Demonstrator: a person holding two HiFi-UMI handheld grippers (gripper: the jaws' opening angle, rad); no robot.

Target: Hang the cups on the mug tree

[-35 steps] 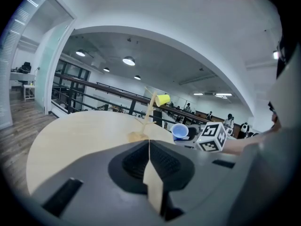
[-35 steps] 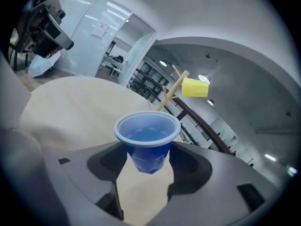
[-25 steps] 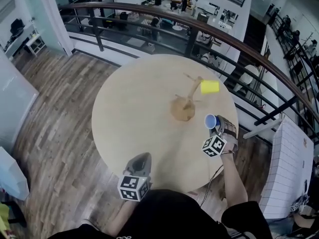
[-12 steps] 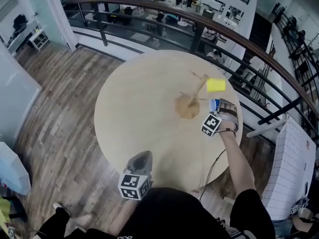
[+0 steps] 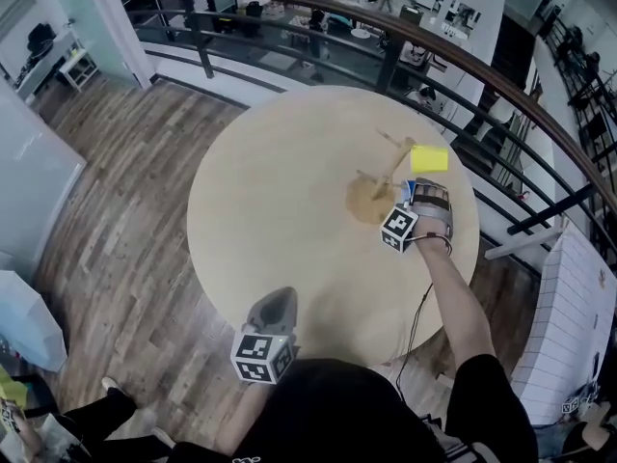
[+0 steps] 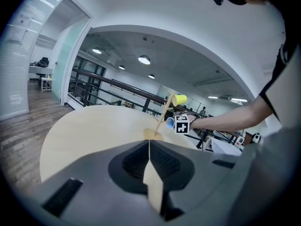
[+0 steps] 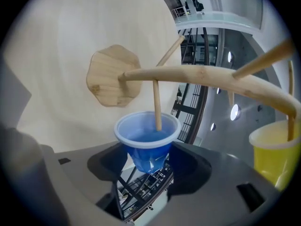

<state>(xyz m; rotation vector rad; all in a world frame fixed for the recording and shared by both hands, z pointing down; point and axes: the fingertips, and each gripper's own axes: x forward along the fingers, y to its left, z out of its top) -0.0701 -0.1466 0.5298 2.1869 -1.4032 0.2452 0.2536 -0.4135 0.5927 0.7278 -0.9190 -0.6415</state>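
Blue cup [image 7: 146, 145] in right gripper [image 7: 148, 166], peg [image 7: 157, 105] within its rim

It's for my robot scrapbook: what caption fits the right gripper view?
Jaws grip a blue cup, a mug tree peg inside its mouth.

**Bare wood, thin plastic, matt grey shells**

The mug tree [image 7: 197, 74] is pale bare wood, smooth and matt, with faint grain on its base. The blue cup [image 7: 146, 140] is thin, slightly see-through plastic with a soft sheen; the yellow cup [image 7: 275, 154] is opaque plastic. The table [image 5: 280, 191] has a light, even, matt top. The left gripper [image 6: 149, 149] and right gripper [image 7: 148, 166] are 2 matt grey plastic shells. The floor [image 5: 116, 220] is streaky wood plank. The railing [image 5: 392, 61] looks like dark metal.
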